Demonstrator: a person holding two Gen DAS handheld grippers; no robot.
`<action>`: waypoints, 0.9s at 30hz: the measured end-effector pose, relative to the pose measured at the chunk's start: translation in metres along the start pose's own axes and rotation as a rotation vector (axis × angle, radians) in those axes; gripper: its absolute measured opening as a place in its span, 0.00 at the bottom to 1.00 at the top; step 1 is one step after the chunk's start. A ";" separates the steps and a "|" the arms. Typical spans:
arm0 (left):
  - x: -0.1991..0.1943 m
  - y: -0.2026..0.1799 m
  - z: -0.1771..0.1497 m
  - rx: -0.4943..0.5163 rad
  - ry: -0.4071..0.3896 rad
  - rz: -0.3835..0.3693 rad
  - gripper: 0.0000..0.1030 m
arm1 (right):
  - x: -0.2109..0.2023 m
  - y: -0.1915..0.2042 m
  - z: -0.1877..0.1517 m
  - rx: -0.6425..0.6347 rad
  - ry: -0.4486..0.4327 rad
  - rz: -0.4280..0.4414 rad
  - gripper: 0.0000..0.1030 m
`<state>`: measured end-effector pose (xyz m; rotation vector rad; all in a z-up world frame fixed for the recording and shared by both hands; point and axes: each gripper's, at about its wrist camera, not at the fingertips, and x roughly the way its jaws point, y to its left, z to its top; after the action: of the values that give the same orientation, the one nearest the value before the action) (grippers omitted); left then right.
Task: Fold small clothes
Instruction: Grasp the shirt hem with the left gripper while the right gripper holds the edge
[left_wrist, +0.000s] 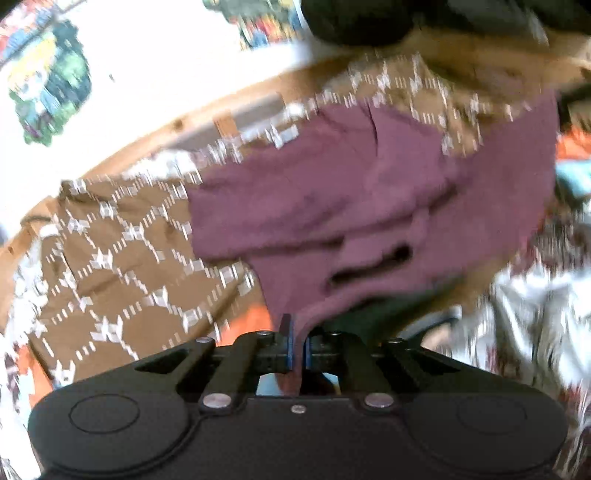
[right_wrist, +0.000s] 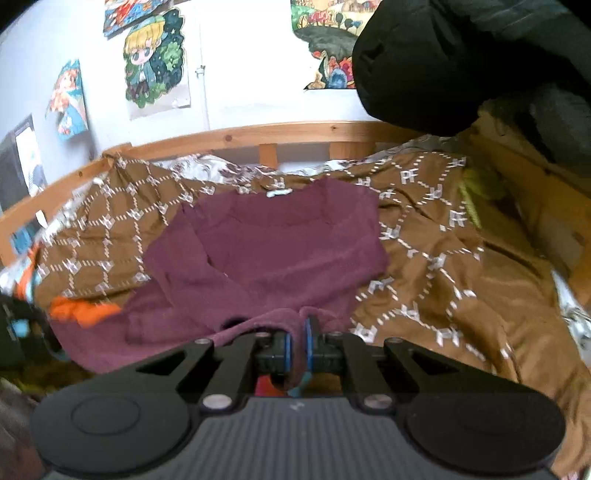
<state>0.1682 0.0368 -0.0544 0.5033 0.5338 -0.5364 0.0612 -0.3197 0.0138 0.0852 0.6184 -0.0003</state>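
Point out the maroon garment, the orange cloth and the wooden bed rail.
maroon garment (right_wrist: 280, 247), right wrist view, middle of its spread body.
orange cloth (right_wrist: 79, 310), right wrist view, bunched part beside the garment's left edge.
wooden bed rail (right_wrist: 295, 131), right wrist view, top bar against the wall.

Soft even daylight, heavy motion blur left view, fisheye-bent edges

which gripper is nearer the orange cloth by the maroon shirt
Left, likely. The left gripper has the orange cloth just beside its fingers; the right gripper sees it far off left.
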 end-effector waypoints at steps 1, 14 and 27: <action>-0.005 0.002 0.004 -0.007 -0.025 0.005 0.04 | -0.003 0.001 -0.009 0.004 -0.001 -0.017 0.07; -0.092 0.036 0.003 -0.073 -0.090 -0.121 0.04 | -0.088 0.010 -0.034 0.044 -0.065 0.006 0.05; -0.073 0.083 0.066 -0.148 -0.011 -0.149 0.05 | -0.077 0.008 0.023 0.021 -0.097 0.009 0.06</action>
<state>0.1858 0.0862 0.0634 0.3208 0.5990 -0.6361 0.0118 -0.3154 0.0773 0.1074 0.5211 -0.0023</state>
